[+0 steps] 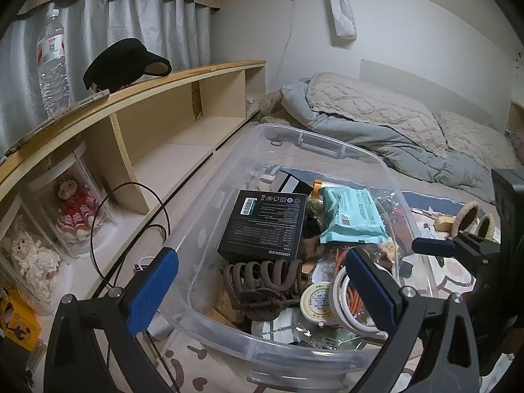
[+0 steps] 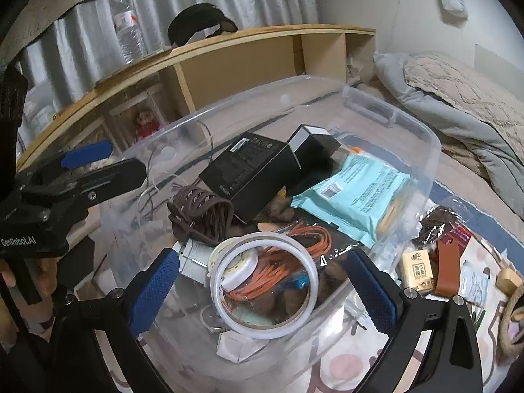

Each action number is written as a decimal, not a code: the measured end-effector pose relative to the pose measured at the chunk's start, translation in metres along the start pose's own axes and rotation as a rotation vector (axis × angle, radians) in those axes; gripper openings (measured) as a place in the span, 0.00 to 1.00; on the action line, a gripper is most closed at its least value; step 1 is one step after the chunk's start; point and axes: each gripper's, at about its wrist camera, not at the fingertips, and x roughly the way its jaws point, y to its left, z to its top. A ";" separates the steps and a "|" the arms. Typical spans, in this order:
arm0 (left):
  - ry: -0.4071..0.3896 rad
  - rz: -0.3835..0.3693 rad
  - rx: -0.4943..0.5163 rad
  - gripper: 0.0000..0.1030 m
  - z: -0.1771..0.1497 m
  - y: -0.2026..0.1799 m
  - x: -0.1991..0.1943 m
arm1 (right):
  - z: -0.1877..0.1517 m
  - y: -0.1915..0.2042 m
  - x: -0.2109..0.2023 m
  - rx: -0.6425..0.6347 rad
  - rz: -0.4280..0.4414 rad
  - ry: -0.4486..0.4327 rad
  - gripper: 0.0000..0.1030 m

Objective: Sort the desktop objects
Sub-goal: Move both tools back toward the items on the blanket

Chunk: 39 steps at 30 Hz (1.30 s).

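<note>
A clear plastic bin stands on a patterned mat. In it lie a black box, a teal packet, a brown hair claw, a bag of orange cables and a white tape roll. My right gripper is open over the bin's near end. The tape roll lies between its blue pads, untouched. My left gripper is open too, straddling the bin's near left wall, and holds nothing.
A wooden shelf runs along the left, with a water bottle, a black visor and cased dolls. A bed with a grey blanket lies behind. A brown strap and a small yellow box rest right of the bin.
</note>
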 end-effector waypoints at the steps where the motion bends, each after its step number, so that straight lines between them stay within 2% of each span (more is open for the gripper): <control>1: -0.002 0.000 -0.002 1.00 0.000 0.000 -0.001 | 0.000 0.000 -0.002 -0.001 -0.004 -0.003 0.99; 11: -0.010 -0.002 0.000 1.00 0.003 -0.011 -0.009 | -0.001 0.000 -0.022 -0.028 -0.042 -0.040 0.99; 22: -0.038 -0.030 0.017 1.00 0.009 -0.033 -0.020 | -0.004 -0.020 -0.065 0.017 -0.091 -0.135 0.99; 34: -0.084 -0.097 0.059 1.00 0.016 -0.071 -0.036 | -0.021 -0.056 -0.118 0.087 -0.210 -0.217 1.00; 39: -0.098 -0.127 0.078 1.00 0.017 -0.088 -0.043 | -0.034 -0.070 -0.142 0.102 -0.256 -0.224 1.00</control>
